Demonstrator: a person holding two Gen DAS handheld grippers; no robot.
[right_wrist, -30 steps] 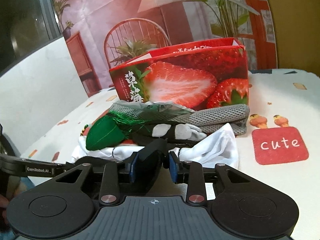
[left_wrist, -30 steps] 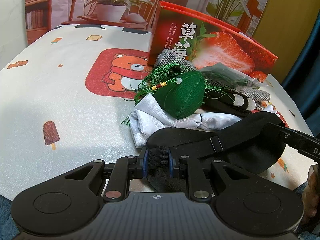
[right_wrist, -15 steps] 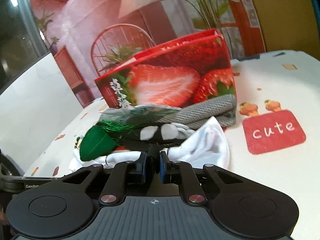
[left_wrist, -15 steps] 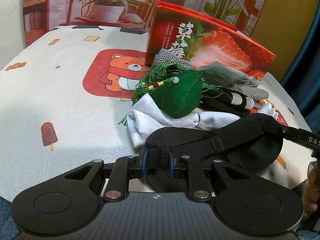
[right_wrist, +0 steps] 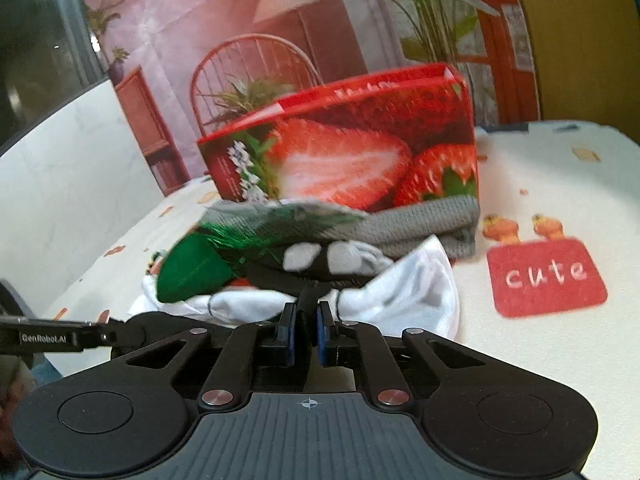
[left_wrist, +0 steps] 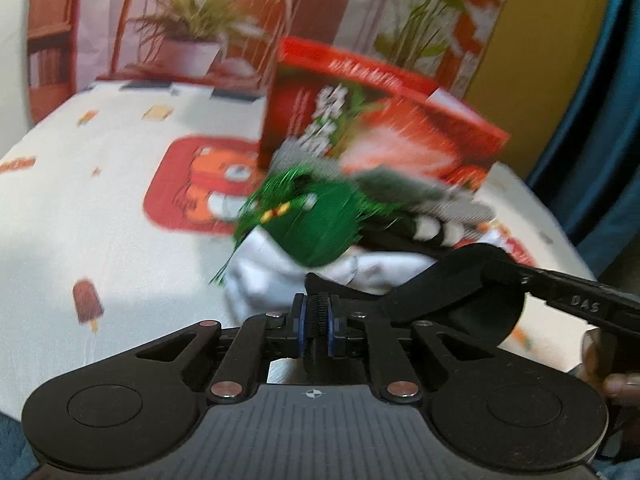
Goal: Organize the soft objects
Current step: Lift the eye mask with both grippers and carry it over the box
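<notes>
A black sleep mask (left_wrist: pixel 460 280) hangs stretched between the two grippers, just above the near edge of the table. The left gripper (left_wrist: pixel 316 320) is pinching the mask's ribbed strap end, its blue pads pressed against it from both sides after just closing further. The right gripper (right_wrist: pixel 306 334) is clamped on the other end of the mask, a dark fold caught between its blue pads. In the left wrist view the right gripper's finger reaches in from the right and meets the mask's broad rounded part; in the right wrist view the left gripper's finger comes in from the left edge.

Just behind the mask lies a heap of soft things. A white cloth (right_wrist: pixel 404 288) is nearest, bunched and spread on the table. On its left end rests a green leaf-shaped pouch (left_wrist: pixel 320 228) with a tuft of green threads. Behind the white cloth lies a black glove (right_wrist: pixel 320 258) with grey patches, and behind that a folded grey knitted cloth (right_wrist: pixel 432 224) with a crumpled clear wrapper on top of it.

A red strawberry box (right_wrist: pixel 360 152) stands upright right behind the heap, touching the grey cloth. All of it sits on a white tablecloth (left_wrist: pixel 100 208) printed with a bear, an ice lolly and a red patch reading "cute" (right_wrist: pixel 548 276). The left view is blurred.
</notes>
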